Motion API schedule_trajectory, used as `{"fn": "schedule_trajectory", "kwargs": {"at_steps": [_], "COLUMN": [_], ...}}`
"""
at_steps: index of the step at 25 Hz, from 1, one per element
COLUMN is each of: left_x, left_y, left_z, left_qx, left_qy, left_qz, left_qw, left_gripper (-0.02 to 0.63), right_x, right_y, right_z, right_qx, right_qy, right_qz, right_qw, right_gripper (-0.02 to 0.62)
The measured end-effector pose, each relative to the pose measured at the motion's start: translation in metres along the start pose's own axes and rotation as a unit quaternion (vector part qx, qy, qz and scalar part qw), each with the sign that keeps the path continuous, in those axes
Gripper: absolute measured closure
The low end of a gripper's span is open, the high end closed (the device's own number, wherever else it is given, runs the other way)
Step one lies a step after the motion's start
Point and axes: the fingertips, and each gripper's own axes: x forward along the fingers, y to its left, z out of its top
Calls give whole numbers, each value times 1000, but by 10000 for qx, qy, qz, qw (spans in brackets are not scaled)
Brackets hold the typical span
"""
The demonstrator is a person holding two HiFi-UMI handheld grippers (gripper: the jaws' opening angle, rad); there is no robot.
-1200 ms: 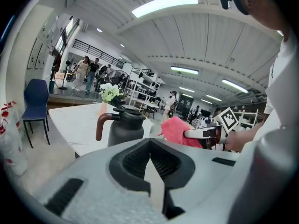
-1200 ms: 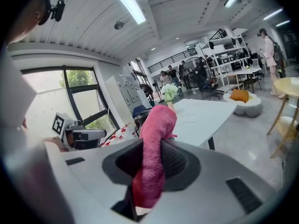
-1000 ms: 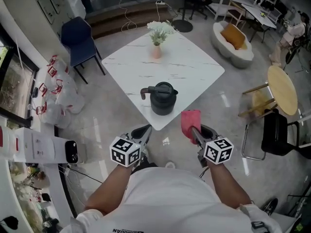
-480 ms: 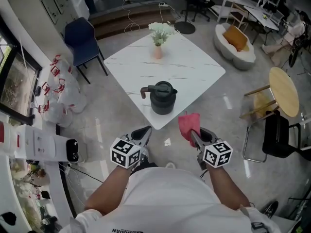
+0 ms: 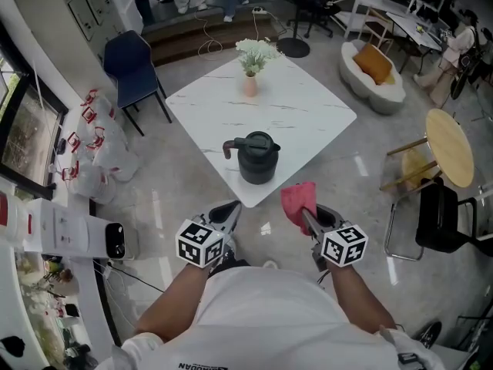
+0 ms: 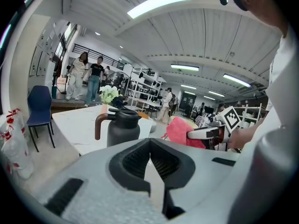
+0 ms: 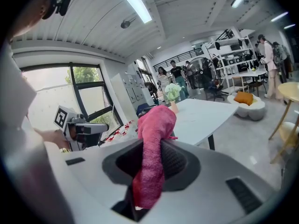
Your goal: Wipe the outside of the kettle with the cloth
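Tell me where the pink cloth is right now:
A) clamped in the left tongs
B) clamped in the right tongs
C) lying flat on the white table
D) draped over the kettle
B: the right gripper view shows the pink cloth pinched between the right tongs, its free end sticking up. In the head view it is held off the table's near corner, apart from the kettle.

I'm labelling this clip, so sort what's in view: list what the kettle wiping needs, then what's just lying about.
For the job:
kettle
cloth, gripped in the right claw
left claw, shut, empty
white table under the kettle

Lying about:
vase of flowers
blue chair
round table
bags
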Motion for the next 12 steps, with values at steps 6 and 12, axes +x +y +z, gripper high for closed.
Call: {"fn": "schedule_trajectory", "kwargs": {"at_steps": [6,12], "left_x": [-1,-2], "left_y": [0,-1], "left_z": [1,1], "left_qx": [28,54], "left_qy": [-14,-14], "left_qz": [2,2], "left_qw": [10000,10000], "left_gripper": [606,606], "right_x": [0,0], "right_y": [2,4], "right_z": [0,0], "right_qx": [-4,-14], "right_qy": [-1,-12], "right_qz": [36,44], "right_qw": [10000,10000], "right_gripper": [495,495]}}
